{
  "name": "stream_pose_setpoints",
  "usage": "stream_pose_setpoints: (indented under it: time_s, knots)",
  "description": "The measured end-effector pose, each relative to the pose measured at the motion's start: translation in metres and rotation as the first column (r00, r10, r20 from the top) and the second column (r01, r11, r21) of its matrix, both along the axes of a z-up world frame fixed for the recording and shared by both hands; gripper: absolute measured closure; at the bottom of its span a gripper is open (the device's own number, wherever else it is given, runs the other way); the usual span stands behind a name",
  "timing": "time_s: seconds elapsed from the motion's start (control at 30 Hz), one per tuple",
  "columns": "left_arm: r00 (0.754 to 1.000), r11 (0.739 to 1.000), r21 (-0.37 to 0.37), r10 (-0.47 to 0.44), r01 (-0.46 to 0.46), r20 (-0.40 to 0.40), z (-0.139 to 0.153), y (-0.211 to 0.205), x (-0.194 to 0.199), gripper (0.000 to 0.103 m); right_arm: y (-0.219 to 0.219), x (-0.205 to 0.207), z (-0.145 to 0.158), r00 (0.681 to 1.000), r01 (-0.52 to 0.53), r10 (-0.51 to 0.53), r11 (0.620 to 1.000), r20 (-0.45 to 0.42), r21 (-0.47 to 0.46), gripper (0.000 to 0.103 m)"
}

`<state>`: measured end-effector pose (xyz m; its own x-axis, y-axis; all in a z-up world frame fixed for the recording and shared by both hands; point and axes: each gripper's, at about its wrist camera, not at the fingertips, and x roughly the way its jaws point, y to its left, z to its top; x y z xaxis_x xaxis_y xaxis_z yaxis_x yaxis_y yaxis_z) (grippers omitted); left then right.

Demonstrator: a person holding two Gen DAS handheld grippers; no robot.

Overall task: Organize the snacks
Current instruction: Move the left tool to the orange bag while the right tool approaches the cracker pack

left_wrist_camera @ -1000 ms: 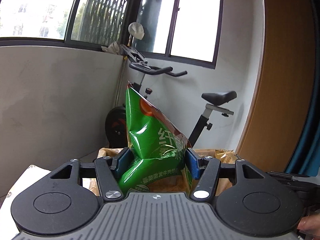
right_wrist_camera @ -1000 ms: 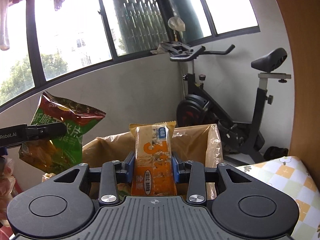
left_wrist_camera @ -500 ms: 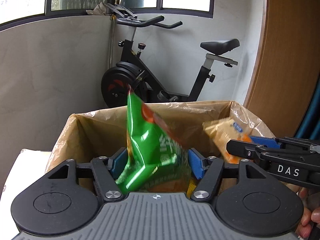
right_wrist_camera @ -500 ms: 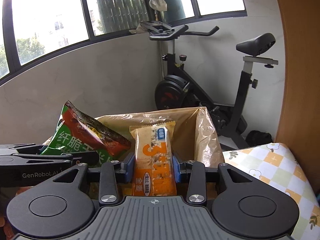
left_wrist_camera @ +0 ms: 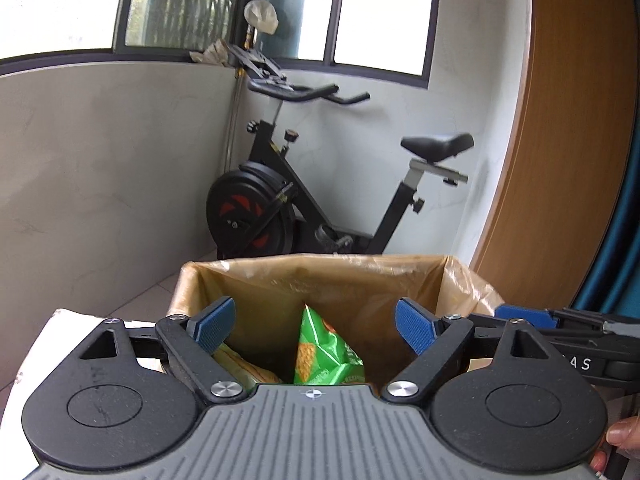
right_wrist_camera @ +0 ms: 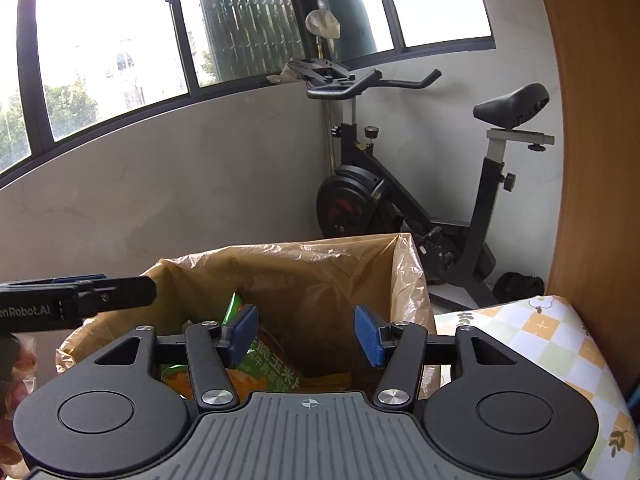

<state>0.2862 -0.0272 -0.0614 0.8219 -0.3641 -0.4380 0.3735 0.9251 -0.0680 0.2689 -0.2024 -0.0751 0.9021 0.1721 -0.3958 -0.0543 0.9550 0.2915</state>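
A box lined with a tan plastic bag [left_wrist_camera: 320,272] stands before both grippers; it also shows in the right wrist view [right_wrist_camera: 320,264]. My left gripper [left_wrist_camera: 314,326] is open and empty above it. A green snack bag [left_wrist_camera: 324,352] lies inside the box below it. My right gripper [right_wrist_camera: 306,334] is open and empty over the box. The green snack bag [right_wrist_camera: 272,364] and an orange packet [right_wrist_camera: 328,382] lie inside beneath it. The right gripper's fingers [left_wrist_camera: 524,316] show at the right of the left wrist view. The left gripper's finger [right_wrist_camera: 116,292] shows at the left of the right wrist view.
A black exercise bike [left_wrist_camera: 280,208] stands behind the box by the grey wall, also in the right wrist view [right_wrist_camera: 400,200]. A wooden panel [left_wrist_camera: 560,160] rises at the right. A checked cloth surface [right_wrist_camera: 540,344] lies right of the box. A white surface [left_wrist_camera: 36,344] lies left.
Both grippers have opened over the box. The green snack bag and the orange packet have dropped out of the jaws into the lined box.
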Motion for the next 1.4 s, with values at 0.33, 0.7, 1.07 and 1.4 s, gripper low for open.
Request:
stream_pose_setpoints:
  time_s: [0.33, 0.7, 1.07, 1.4]
  knots:
    - [0.989, 0.997, 0.053, 0.056, -0.064, 0.137, 0.041, 0.049, -0.056, 0.015, -0.006, -0.051, 0.016, 0.994, -0.026, 0.029, 0.999, 0.102, -0.024, 0.052]
    - [0.981, 0.987, 0.063, 0.142, -0.151, 0.131, 0.013, 0.099, -0.111, 0.019, -0.031, -0.100, -0.021, 0.990, 0.034, -0.036, 0.999, 0.135, 0.022, 0.052]
    - [0.981, 0.982, -0.023, 0.189, -0.190, -0.033, -0.068, 0.100, -0.124, 0.025, -0.018, -0.119, -0.093, 1.000, 0.009, -0.009, 1.000, -0.012, -0.021, 0.053]
    - [0.971, 0.976, -0.013, 0.213, -0.215, -0.106, -0.110, 0.092, -0.138, 0.027, 0.000, -0.127, -0.157, 0.973, -0.066, 0.053, 0.997, -0.224, -0.050, 0.058]
